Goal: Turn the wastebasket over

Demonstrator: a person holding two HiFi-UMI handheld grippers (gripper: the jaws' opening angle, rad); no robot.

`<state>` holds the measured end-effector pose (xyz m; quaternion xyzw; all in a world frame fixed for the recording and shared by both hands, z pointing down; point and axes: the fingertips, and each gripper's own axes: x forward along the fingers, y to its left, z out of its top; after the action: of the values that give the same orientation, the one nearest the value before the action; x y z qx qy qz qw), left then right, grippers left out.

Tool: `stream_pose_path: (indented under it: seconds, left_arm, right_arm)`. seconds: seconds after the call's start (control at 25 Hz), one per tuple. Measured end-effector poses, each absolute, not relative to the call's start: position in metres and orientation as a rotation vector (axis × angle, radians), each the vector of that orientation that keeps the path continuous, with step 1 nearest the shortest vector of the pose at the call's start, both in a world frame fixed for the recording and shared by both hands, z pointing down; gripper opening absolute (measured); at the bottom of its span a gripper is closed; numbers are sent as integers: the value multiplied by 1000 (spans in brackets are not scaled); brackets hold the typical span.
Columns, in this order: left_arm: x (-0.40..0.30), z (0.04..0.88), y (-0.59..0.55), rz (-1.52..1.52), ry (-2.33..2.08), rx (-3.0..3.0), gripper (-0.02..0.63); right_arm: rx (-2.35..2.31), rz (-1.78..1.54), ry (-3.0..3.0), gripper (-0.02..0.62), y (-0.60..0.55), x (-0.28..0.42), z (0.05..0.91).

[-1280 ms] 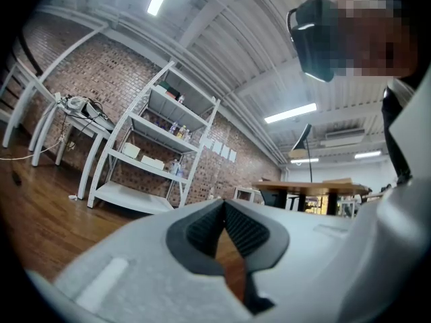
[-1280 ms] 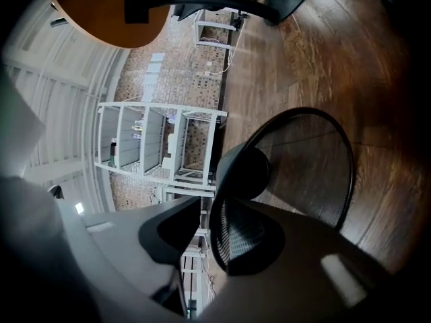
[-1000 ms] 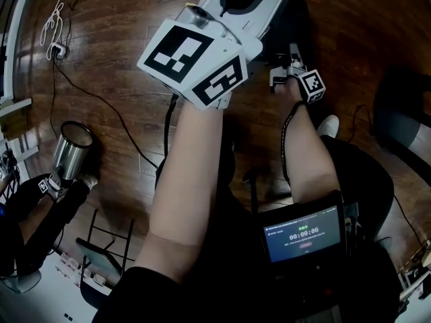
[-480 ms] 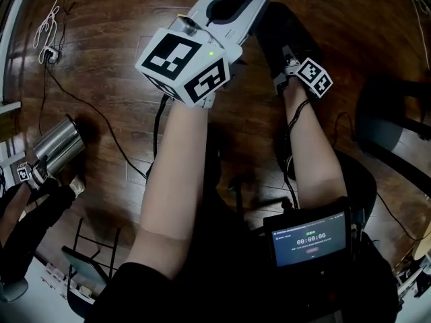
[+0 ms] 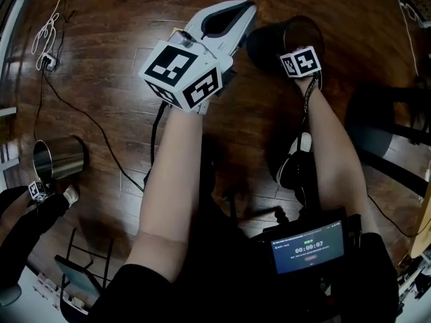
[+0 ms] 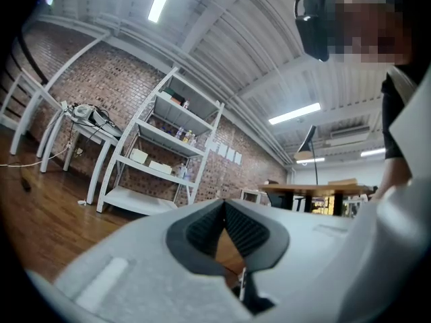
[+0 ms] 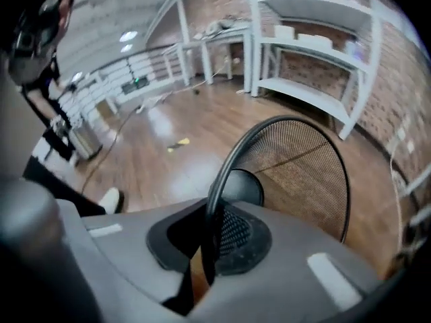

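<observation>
R gripper (image 7: 212, 244) is pinched on the rim of the black mesh wastebasket (image 7: 303, 173): thin rim wire runs right btwn the pads, jaws pressed onto it. Big change vs a sec ago: in the head view the R arm has pushed out toward the far right and the wastebasket (image 5: 266, 46) is tipping with it. In the right gripper view its mouth now faces the camera, and you look straight down the mesh wall to the round base. So the turn is under way, prob. about halfway, though the head view hides most of the basket behind the marker cube, so hard to be sure how far it's rolled.

L gripper (image 6: 225, 214) is closed on nothing, pads together, pointing up and away at the shelves. It hovers near the basket's left side, not touching it. It's drifted a bit nearer over the last sec but isn't helping yet.

Wastebasket sits low over the wood floor (image 5: 114, 39), far right. Whether its lower edge touches the floor I can't tell.

Next call: keep rolling the R wrist so the mouth goes down.
</observation>
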<state>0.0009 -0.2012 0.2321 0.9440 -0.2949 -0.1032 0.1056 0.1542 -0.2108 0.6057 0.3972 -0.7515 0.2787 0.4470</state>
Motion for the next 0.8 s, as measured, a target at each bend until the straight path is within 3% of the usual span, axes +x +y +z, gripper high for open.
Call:
stream_pose_path:
  seconds: [0.32,0.8]
  left_arm:
    - [-3,228,-202,-323,-873,2768,2]
    - [-8,224,-202,-332,-878,2765,2]
  right_arm:
    - [381,137,-1719,15,-161,72,627]
    - [227,16,-1704,26,-124,54,649]
